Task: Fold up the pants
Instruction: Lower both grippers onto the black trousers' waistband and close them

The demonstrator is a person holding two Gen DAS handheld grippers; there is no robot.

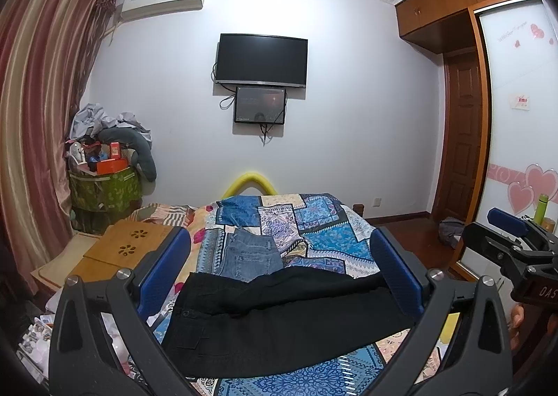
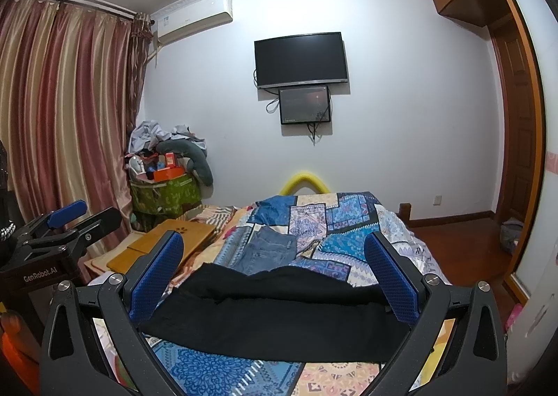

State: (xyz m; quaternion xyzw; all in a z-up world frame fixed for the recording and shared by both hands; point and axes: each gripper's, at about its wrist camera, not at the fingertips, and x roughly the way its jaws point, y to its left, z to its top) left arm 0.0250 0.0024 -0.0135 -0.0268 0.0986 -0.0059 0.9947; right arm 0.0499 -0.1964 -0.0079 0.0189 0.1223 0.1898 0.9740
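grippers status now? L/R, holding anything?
Left gripper: open, holding nothing, above the black pants.
Right gripper: open, holding nothing, above the same pants.

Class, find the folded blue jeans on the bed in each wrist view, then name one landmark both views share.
Left wrist view: blue jeans lie left of centre, just beyond the black pants.
Right wrist view: blue jeans sit near centre, again behind the black pants.
Shared landmark: the wall-mounted TV.

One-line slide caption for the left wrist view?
Left tool open above black pants on the patchwork quilt, jeans beyond.
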